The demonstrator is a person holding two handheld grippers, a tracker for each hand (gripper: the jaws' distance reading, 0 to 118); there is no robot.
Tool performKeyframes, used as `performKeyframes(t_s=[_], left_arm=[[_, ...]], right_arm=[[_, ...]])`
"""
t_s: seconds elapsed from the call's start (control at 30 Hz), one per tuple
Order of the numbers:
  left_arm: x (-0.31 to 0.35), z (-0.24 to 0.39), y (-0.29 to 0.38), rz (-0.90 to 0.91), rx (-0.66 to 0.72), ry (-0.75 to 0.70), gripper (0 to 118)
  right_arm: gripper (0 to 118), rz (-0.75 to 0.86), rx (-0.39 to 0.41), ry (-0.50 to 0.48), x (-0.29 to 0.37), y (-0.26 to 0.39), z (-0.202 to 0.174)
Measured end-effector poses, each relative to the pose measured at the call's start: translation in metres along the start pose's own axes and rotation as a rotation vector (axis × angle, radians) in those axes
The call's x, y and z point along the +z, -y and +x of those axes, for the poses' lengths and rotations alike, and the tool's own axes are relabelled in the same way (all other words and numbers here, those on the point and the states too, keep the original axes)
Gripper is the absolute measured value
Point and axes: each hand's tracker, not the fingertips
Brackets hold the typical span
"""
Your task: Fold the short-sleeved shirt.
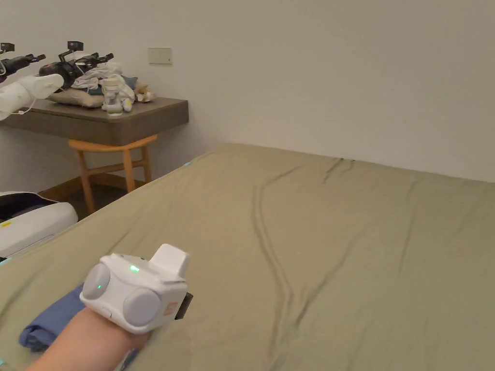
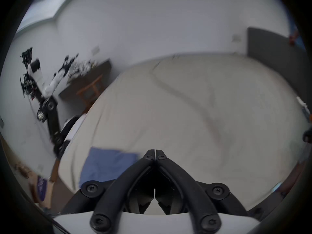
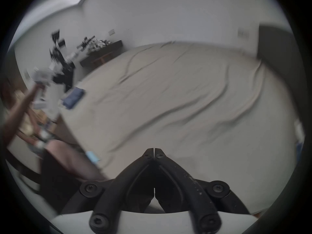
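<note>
A folded blue shirt (image 1: 53,316) lies at the near left corner of the olive-covered bed (image 1: 338,251). In the head view the white body of my left gripper (image 1: 138,292) hovers just above and to the right of it, held by a hand. In the left gripper view my left gripper (image 2: 155,152) has its jaws pressed together with nothing between them, and the blue shirt (image 2: 108,165) lies just left of the tips. My right gripper (image 3: 154,150) is shut and empty over the bed, far from the shirt (image 3: 74,96).
A wall-mounted dark shelf (image 1: 111,118) with heaped clothes and devices stands at the back left, above a wooden stool (image 1: 113,159). A white machine (image 1: 29,222) sits beside the bed's left edge. The bed sheet has long creases down its middle.
</note>
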Motion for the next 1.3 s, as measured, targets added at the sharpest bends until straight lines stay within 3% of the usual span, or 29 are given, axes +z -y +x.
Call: performKeyframes(t_s=[0.07,0.17,0.23,0.3,0.47,0.63,0.7,0.83,0.97,1.03,1.07,1.13,1.17,1.2,1.3], left_arm=[[0.025,0.046,-0.001,0.081,-0.002,0.06,0],[0.047,0.108,-0.008,0.191,-0.005,0.076,0],[0.054,0.14,-0.015,0.224,0.043,0.111,0],[0.058,0.164,-0.028,0.249,0.109,0.134,0],[0.095,0.199,-0.063,0.388,0.227,0.127,0],[0.159,0.216,-0.092,0.588,0.114,0.097,0],[0.174,0.216,-0.098,0.638,0.149,0.121,0],[0.189,0.213,-0.104,0.632,0.159,0.134,0],[0.188,0.211,-0.097,0.625,0.15,0.122,1],[0.188,0.207,-0.095,0.615,0.181,0.137,23],[0.187,0.208,-0.095,0.607,0.184,0.13,52],[0.186,0.206,-0.092,0.602,0.19,0.129,92],[0.186,0.206,-0.089,0.606,0.192,0.123,112],[0.187,0.207,-0.086,0.613,0.187,0.108,118],[0.185,0.208,-0.077,0.633,0.167,0.073,118]], right_arm=[[0,0.064,0.02,0.094,0.006,-0.005,-0.006],[0,0.181,-0.103,0.148,0.017,-0.02,-0.006],[0,0.272,-0.1,0.195,0.025,-0.033,-0.008],[0,0.327,-0.104,0.277,0.029,-0.046,-0.006],[0,0.495,-0.214,0.336,0.061,-0.076,-0.001],[0,0.612,-0.14,0.418,0.103,-0.102,-0.013],[0,0.612,-0.142,0.429,0.113,-0.111,-0.015],[1,0.676,-0.086,0.544,0.131,-0.116,-0.031],[5,0.662,-0.08,0.535,0.135,-0.12,-0.034],[23,0.662,-0.113,0.522,0.134,-0.12,-0.031],[52,0.662,-0.117,0.513,0.134,-0.119,-0.03],[104,0.657,-0.144,0.521,0.134,-0.119,-0.031],[118,0.661,-0.151,0.524,0.133,-0.116,-0.031],[118,0.696,-0.156,0.505,0.135,-0.114,-0.033],[118,0.695,-0.145,0.519,0.138,-0.108,-0.033]])
